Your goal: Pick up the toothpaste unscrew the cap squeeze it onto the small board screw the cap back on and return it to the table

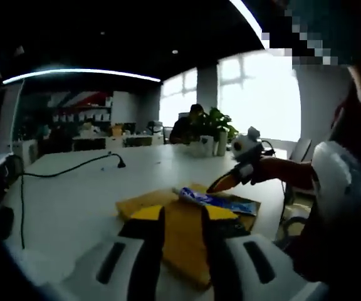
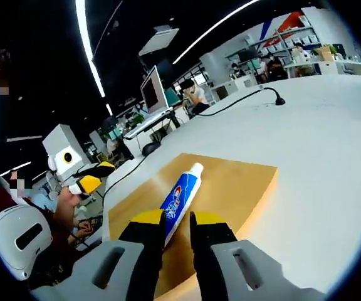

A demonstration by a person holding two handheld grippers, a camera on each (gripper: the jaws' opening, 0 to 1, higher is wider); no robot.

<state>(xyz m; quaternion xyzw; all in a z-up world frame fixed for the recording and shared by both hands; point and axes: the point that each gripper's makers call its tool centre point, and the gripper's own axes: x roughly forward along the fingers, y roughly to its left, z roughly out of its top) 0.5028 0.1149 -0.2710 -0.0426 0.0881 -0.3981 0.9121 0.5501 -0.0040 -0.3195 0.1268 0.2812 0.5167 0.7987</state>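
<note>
Blue-and-white plastic toothpaste tube (image 2: 181, 197) lay lengthwise on the tan wooden board (image 2: 234, 182) on the white bench (image 2: 331, 150), its tail between the right tool's (image 2: 177, 231) spread jaws: best pinched squarely mid-body; left tool (image 1: 182, 221) hovered spread over the board.

On the white table (image 2: 331, 138) lie one toothpaste tube (image 2: 180, 197), one wooden board (image 2: 230, 188), and one black cable (image 1: 61, 169).

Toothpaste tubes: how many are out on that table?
1. The tube lies flat on the wooden board, its tail end between the right gripper's jaws. More could be hidden out of view.
</note>
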